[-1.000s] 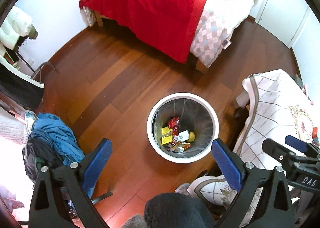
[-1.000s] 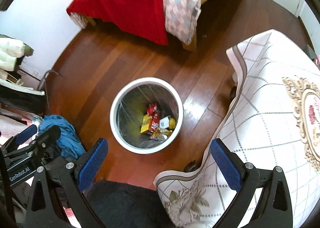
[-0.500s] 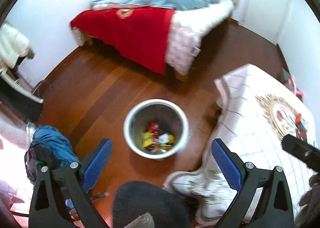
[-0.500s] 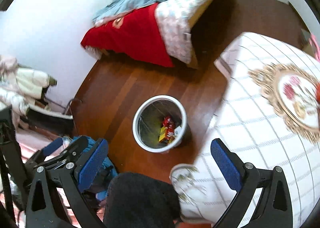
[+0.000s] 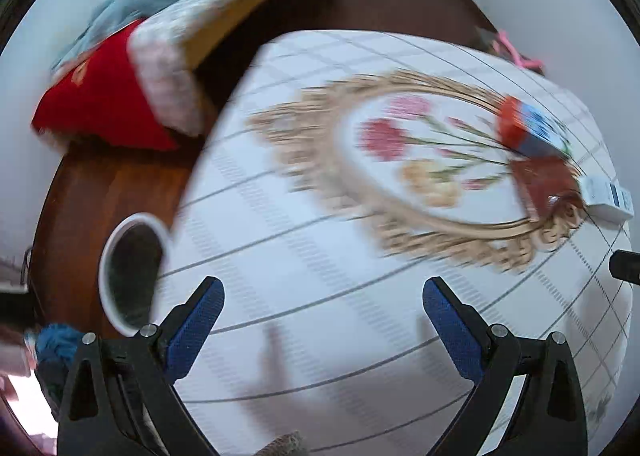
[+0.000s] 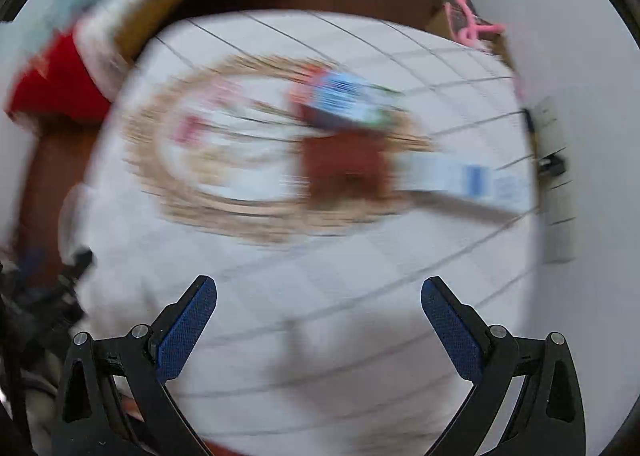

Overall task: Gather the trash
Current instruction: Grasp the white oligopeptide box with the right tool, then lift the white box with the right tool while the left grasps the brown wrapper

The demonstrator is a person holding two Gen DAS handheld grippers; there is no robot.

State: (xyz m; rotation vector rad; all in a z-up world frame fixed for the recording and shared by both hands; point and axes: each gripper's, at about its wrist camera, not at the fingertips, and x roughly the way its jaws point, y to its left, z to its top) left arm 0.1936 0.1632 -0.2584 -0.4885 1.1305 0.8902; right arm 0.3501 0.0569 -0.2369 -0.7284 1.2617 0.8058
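Both grippers are empty and spread wide. The left gripper (image 5: 322,302) and right gripper (image 6: 319,300) hang above the near part of the table (image 5: 320,276), with nothing between the fingers. This spread suits a pick from above: in my judgement the wide gap is kept ready to straddle a carton.

The trash lies on the far right of the table, on the floral print of the cloth (image 5: 420,151). Three items touch or overlap:
- a red-and-blue carton (image 6: 344,101), farthest;
- a brown pack (image 6: 344,163), just nearer and touching it;
- a white box (image 6: 460,175), to the right of the pack, close to the right table edge.

Both views are smeared, so labels and exact outlines cannot be read.

The bin (image 5: 128,276) stands on the floor at the near left corner of the table; the cloth hides part of its rim. Its placement beside the table probably keeps the carry from table to bin short.

Edges and room:
- The table surface between the grippers and the trash is bare, so the approach is open.
- The white box sits near the right edge; a push from the left could slide it off.
- The right wall (image 6: 580,55) lies just past that edge, so room on that side is small.
- The bed (image 5: 120,95) stands far left, well apart from the bin, with open floor (image 5: 80,195) between.
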